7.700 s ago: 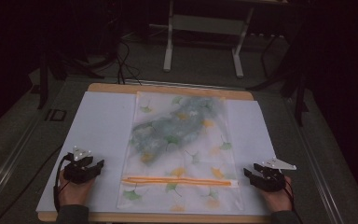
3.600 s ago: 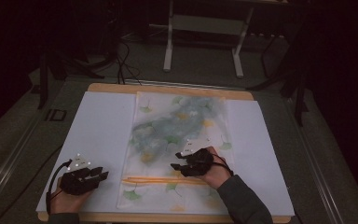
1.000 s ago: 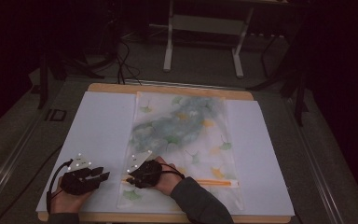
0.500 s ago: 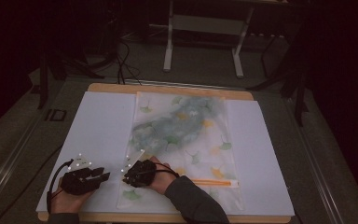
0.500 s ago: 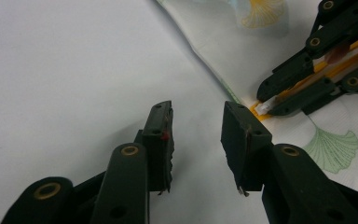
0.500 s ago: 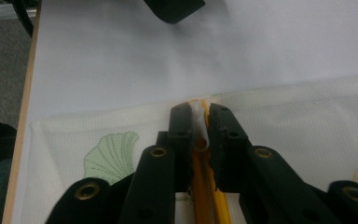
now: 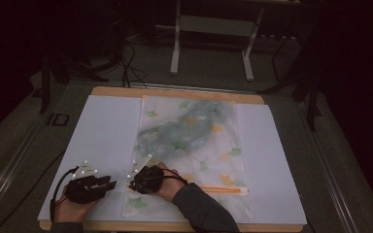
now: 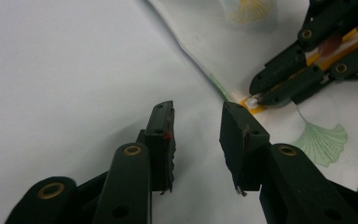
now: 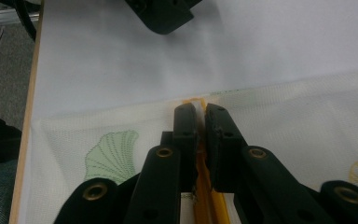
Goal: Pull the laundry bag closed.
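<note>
**Three cameras, one shared corner**

High view: fixed above the person's side, looks forward and down, far enough to take in the whole worktop point(image 7: 102, 121) plus floor beyond. Left tongs point(image 8: 196, 135) camera: rides low, very near the white sheet, looks along its own jaws toward the pouch edge point(image 8: 205, 74); the right tongs point(image 8: 261, 95) show at its upper right. Right tongs camera: close over the orange zip strip point(image 9: 200, 140), facing the worktop's wooden edge point(image 9: 25, 140). All three share the pouch's near-left corner.

Wooden table point(image 7: 175, 92) under a white sheet point(image 7: 102, 131), leaf-patterned mesh bag point(image 7: 209, 145) flat on top
</note>
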Tool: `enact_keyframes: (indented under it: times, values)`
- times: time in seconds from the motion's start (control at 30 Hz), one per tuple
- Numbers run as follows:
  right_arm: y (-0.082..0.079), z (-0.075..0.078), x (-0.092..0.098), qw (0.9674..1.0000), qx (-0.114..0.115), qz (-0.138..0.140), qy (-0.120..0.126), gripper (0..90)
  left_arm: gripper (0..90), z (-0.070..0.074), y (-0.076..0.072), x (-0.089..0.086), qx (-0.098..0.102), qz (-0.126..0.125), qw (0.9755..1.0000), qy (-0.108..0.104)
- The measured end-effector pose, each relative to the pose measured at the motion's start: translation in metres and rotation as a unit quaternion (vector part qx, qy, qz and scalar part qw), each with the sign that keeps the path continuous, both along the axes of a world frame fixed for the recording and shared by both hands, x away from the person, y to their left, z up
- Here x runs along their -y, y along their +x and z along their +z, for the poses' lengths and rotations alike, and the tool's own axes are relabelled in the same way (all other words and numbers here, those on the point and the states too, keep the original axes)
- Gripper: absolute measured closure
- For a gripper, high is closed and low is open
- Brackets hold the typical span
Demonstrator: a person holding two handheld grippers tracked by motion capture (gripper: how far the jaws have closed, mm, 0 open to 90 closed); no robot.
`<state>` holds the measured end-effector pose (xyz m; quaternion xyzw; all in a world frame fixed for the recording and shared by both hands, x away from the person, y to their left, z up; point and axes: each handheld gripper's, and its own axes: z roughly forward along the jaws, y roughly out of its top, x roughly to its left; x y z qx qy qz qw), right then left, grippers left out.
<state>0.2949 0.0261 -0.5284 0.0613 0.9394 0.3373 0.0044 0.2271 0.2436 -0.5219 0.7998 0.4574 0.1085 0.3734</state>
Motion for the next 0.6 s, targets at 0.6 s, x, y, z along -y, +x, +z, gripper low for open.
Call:
enact_keyframes:
  times: [0.6]
  values:
    - [-0.0027, 0.0027, 0.0034, 1.0000, 0.006, -0.002, 0.001, 83.4, 66.2, 0.0020, -0.0027, 0.0102, -0.014, -0.032, 0.9994, -0.001]
